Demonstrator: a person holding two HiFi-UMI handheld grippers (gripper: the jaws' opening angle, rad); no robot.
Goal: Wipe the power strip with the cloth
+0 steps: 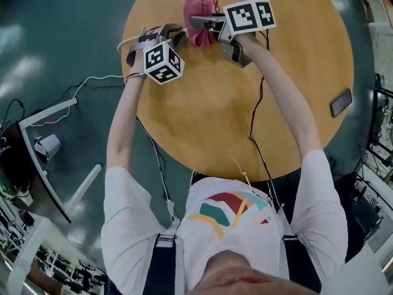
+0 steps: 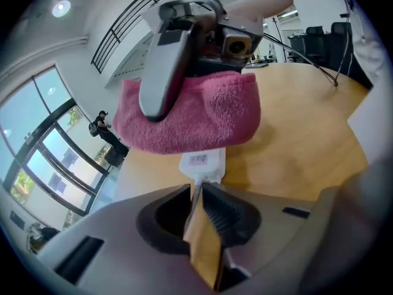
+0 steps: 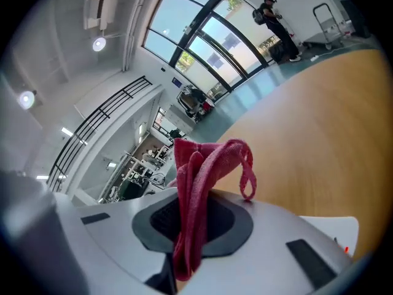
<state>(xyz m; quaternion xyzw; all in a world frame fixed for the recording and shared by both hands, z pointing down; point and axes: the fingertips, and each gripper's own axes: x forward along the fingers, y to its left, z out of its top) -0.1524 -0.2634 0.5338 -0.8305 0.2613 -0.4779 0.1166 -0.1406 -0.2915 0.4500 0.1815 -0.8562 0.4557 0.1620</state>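
A pink cloth (image 1: 199,18) lies bunched at the far side of the round wooden table (image 1: 215,121). My right gripper (image 1: 199,23) is shut on it, and folds of the cloth (image 3: 196,189) hang between its jaws (image 3: 187,226). In the left gripper view the cloth (image 2: 209,115) drapes over the white power strip (image 2: 201,163), leaving only the strip's near end showing. My left gripper (image 2: 198,192) is closed on that end where the cord leaves it. In the head view it (image 1: 179,34) sits just left of the cloth.
A dark phone (image 1: 341,102) lies near the table's right edge. The strip's white cord (image 1: 92,82) runs off the table's left side down to the green floor. Black cables (image 1: 255,115) trail across the table towards the person. White furniture (image 1: 43,121) stands at the left.
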